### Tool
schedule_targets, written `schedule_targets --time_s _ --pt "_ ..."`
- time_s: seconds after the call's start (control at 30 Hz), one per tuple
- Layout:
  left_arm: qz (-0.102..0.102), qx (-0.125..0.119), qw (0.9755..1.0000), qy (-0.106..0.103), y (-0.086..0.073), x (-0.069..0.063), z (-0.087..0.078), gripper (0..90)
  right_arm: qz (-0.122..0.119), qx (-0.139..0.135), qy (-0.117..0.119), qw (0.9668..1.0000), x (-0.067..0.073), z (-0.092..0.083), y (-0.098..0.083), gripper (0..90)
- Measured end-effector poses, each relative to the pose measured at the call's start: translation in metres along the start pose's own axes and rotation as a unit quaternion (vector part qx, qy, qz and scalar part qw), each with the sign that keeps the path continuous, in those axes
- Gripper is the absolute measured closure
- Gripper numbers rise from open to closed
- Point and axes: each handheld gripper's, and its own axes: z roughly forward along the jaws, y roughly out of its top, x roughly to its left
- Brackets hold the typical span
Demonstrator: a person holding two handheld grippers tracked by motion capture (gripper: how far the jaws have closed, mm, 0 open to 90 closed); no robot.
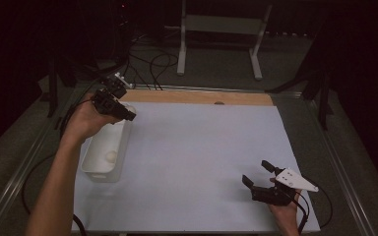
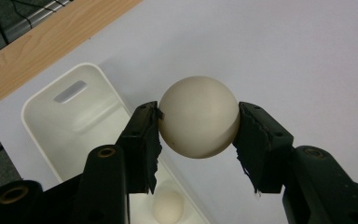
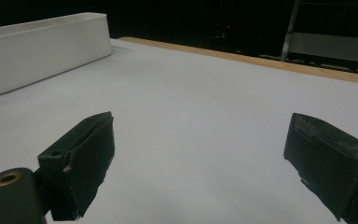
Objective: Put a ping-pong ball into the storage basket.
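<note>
Black foam-padded left tongs (image 2: 198, 140) clamp a smooth cream ball (image 2: 199, 116) above the far end of the white oblong plastic bin (image 2: 42, 109) at the counter's (image 1: 202, 147) left; a second cream ball (image 2: 168, 206) lies inside. Right tongs (image 1: 257, 172) gape empty, near right.

L arm bare, stretched fwd along the table's left side, wrist bent in. My left black two-jaw gripper (image 2: 198, 126) is up off the surface, tilted fwd/down, cable trailing behind it. Jaws clamped on a cream smooth ball (image 2: 199, 116), foam pads (image 2: 150, 140) pressing both sides, ball fully clear of anything below. R hand low at near right corner, only hand + wrist in frame. My right black two-jaw gripper w/ grey three-cornered plate (image 1: 260, 173) sits near level, pointing toward table centre, jaws spread wide, nothing between pads (image 3: 91, 158).
</note>
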Motion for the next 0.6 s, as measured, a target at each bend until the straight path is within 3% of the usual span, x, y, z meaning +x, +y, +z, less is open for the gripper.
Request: schedule_targets --time_s 0.6 --pt "-0.008 0.005 0.9999 0.006 -0.0070 0.0057 -0.0001 51.3 0.000 -0.001 -0.001 1.0000 0.0001 -0.0001 0.0000 8.4"
